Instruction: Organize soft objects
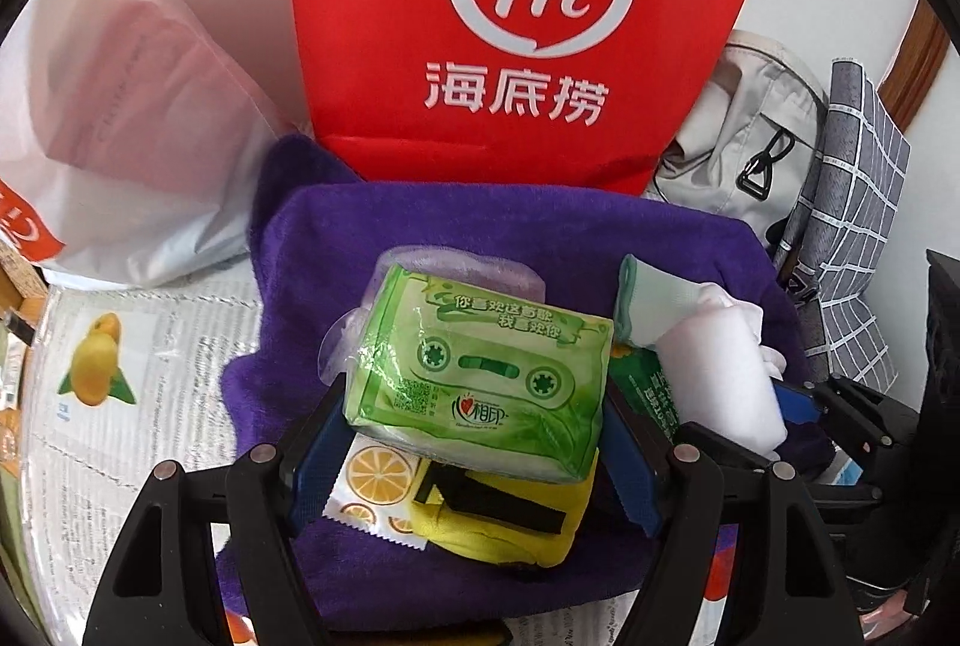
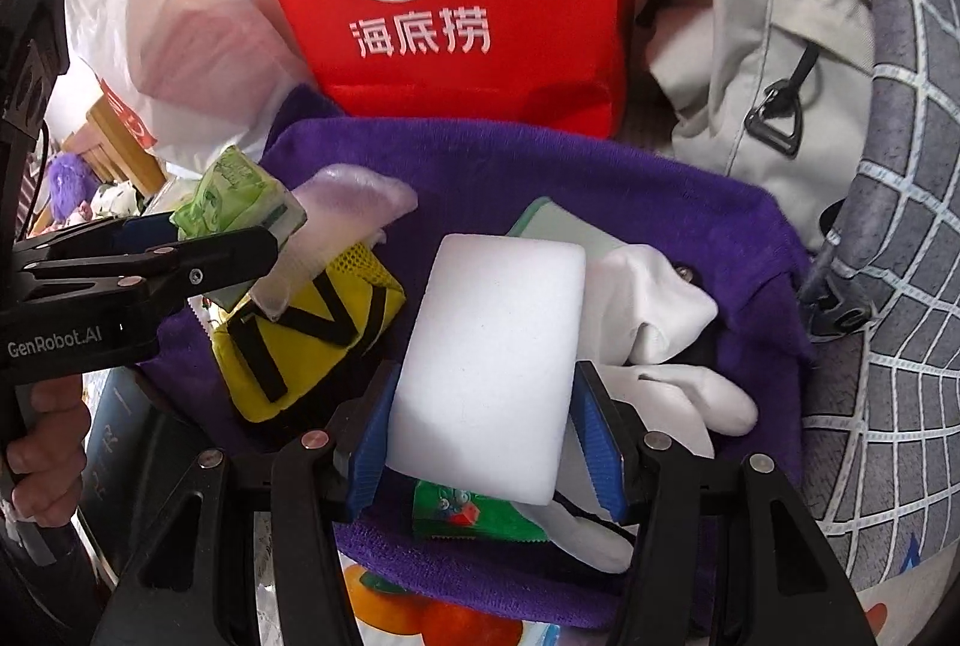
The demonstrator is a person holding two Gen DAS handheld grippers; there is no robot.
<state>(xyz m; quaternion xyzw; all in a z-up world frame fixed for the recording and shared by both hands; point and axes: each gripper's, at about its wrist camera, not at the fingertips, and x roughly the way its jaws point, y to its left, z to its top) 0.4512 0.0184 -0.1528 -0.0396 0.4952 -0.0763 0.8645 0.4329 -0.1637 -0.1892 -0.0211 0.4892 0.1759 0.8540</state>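
Observation:
My left gripper (image 1: 474,457) is shut on a green tissue pack (image 1: 486,376), held just above a yellow pouch (image 1: 504,526) with black stripes and a lemon-print sachet (image 1: 372,478). All of it sits over a purple towel (image 1: 336,238). My right gripper (image 2: 483,442) is shut on a white foam block (image 2: 492,364), its blue pads on the block's two long sides. White gloves (image 2: 672,322) lie right of the block and a green sachet (image 2: 462,517) under it. The right wrist view also shows the left gripper (image 2: 264,238) at the left with the tissue pack (image 2: 234,190).
A red paper bag (image 1: 528,16) stands behind the towel, with a white plastic bag (image 1: 138,106) to its left. A beige backpack (image 2: 756,64) and a grey checked cloth (image 2: 900,238) crowd the right side. Printed paper with a fruit picture (image 1: 102,364) covers the table on the left.

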